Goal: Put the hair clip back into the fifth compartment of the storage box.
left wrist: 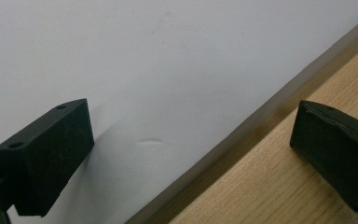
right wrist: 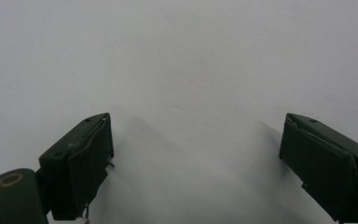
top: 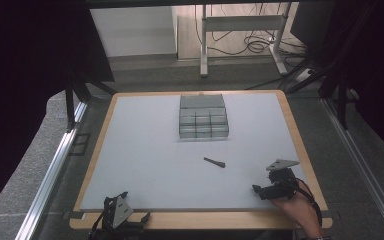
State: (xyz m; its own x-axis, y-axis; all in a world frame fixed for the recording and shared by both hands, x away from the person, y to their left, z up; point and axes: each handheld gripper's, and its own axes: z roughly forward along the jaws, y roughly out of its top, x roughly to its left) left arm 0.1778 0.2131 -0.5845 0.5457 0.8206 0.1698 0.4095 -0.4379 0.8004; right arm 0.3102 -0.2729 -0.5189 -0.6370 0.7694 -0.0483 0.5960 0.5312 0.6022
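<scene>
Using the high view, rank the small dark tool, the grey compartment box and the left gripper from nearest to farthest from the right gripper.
From the right gripper:
1. Small dark tool, lying on the mat just up and left of it.
2. Grey compartment box, toward the mat's far side, centre.
3. Left gripper, at the near left edge of the table.

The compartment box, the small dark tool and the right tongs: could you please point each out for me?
compartment box (top: 203, 116), high view, its gridded top.
small dark tool (top: 214, 162), high view, mid-shaft.
right tongs (top: 258, 190), high view, between the tips.
</scene>
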